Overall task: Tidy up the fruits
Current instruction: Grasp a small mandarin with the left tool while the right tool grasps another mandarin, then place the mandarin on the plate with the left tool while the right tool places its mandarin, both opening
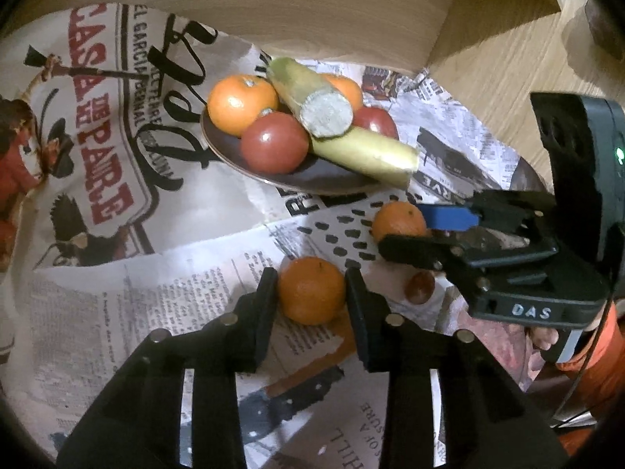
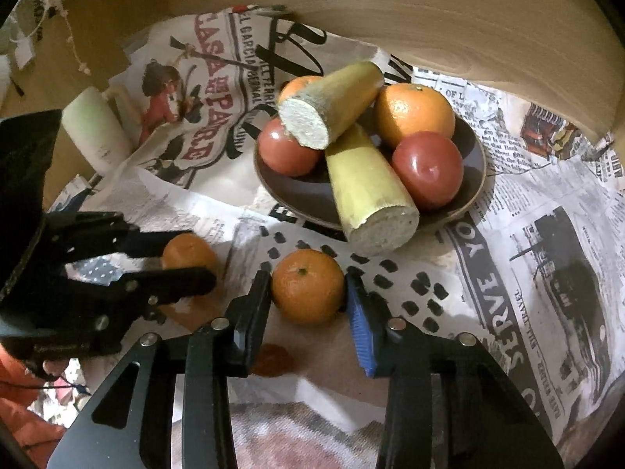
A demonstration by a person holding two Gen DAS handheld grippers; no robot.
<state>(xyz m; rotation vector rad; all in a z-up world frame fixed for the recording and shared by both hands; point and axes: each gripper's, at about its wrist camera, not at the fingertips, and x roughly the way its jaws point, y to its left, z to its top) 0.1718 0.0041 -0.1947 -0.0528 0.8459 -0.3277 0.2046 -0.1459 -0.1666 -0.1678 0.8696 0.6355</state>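
Note:
A dark plate (image 1: 336,185) (image 2: 474,156) on newspaper holds two oranges, two red tomatoes and two yellow-green cut stalks. My left gripper (image 1: 310,291) is shut on a small tangerine (image 1: 311,290), which also shows in the right wrist view (image 2: 187,252) with the left gripper (image 2: 187,269) around it. My right gripper (image 2: 307,287) is shut on another tangerine (image 2: 307,285), which also shows in the left wrist view (image 1: 398,221) with the right gripper (image 1: 414,230) around it. Both tangerines rest on the newspaper.
Newspaper sheets (image 1: 156,293) cover the surface. A wooden wall (image 1: 312,4) curves behind the plate. A small brown nut-like thing (image 1: 418,287) lies beside the left gripper's tangerine. A white-green bottle (image 2: 95,133) lies at the left in the right wrist view.

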